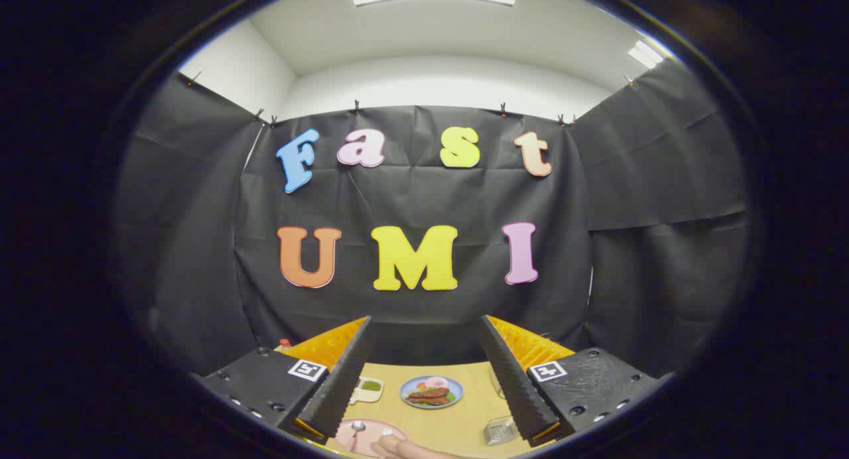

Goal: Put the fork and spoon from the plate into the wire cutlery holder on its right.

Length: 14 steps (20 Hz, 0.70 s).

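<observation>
Table [457, 422]: light yellowish wood tone. Plate [371, 438], lower centre of the picture: pale pink, carrying a silver spoon [356, 430]. Dish [431, 391], centre bottom: blue rim, brown, green and pink-white food on it. Small tray [369, 387], left of the dish: cream with a green patch. Cutlery holder [500, 430], lower right of centre: silvery grey wire. Gripper [424, 373], fingers apart: square black-and-white tags on its body.
</observation>
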{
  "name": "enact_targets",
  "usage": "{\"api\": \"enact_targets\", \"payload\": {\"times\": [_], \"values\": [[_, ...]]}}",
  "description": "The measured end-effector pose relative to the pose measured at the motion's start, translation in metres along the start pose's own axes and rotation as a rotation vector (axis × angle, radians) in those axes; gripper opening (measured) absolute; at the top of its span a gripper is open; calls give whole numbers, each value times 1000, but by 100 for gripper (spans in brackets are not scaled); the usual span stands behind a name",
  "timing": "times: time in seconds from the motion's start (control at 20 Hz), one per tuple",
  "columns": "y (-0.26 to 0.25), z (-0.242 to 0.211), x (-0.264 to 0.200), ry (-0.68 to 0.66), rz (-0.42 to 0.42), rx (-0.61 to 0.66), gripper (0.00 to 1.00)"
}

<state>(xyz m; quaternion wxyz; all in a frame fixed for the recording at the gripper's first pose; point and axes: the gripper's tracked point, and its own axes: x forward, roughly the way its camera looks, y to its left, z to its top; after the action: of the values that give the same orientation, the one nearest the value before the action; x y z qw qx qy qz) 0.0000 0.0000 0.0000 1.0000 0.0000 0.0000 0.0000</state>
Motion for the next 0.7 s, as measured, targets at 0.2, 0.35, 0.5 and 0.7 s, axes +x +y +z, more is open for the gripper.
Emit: {"api": "enact_targets", "payload": {"times": [0.2,0.35,0.5,0.7], "values": [[-4,-7,8,29,-26,-3,95],[-5,-13,13,39,-47,3,95],[-7,-17,19,50,-57,5,95],[-2,-28,26,52,-43,-9,95]]}}
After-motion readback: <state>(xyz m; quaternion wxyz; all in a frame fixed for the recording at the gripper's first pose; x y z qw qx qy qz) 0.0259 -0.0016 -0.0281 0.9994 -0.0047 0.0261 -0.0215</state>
